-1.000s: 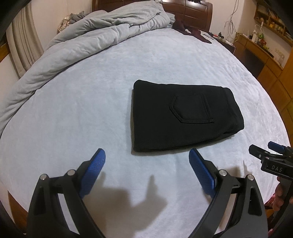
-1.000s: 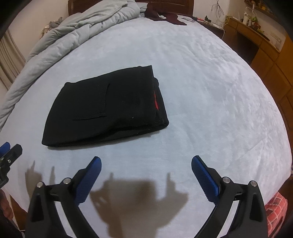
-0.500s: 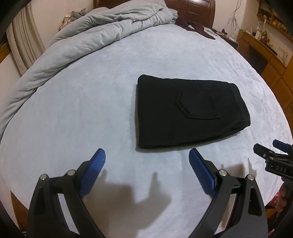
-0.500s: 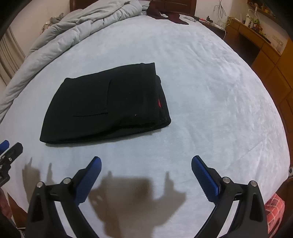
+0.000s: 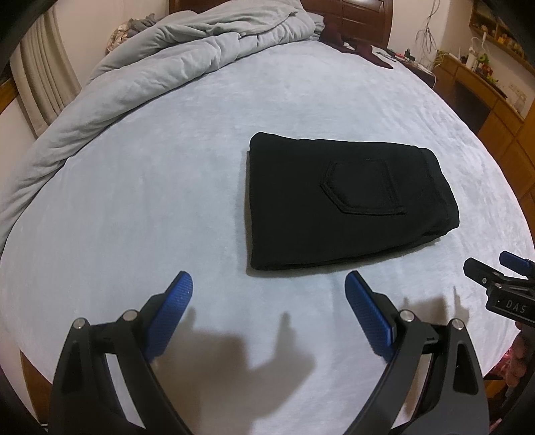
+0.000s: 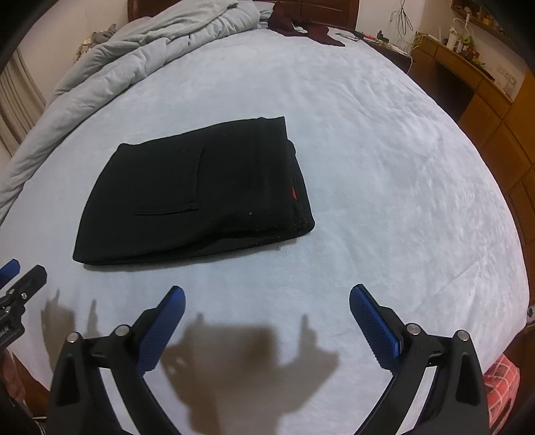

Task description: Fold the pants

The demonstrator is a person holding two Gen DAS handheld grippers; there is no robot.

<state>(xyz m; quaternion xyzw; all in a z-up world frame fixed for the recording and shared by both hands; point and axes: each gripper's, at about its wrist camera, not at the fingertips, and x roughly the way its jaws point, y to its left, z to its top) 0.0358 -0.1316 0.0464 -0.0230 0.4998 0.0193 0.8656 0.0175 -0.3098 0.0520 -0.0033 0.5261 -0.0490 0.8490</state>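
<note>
Black pants lie folded into a compact rectangle on the light blue bed, back pocket up; in the right wrist view a small red tag shows at their right edge. My left gripper is open and empty, above the bed just short of the pants' near edge. My right gripper is open and empty, near the bed's front edge, to the right of the pants. The right gripper also shows at the right edge of the left wrist view.
A rumpled grey duvet is piled along the far left of the bed. Dark red clothing lies by the wooden headboard. Wooden desk and cabinets stand to the right. A red checked cloth shows below the bed's near right edge.
Both grippers have drawn back and risen slightly from the folded pants, staying open. The pants have not moved.
</note>
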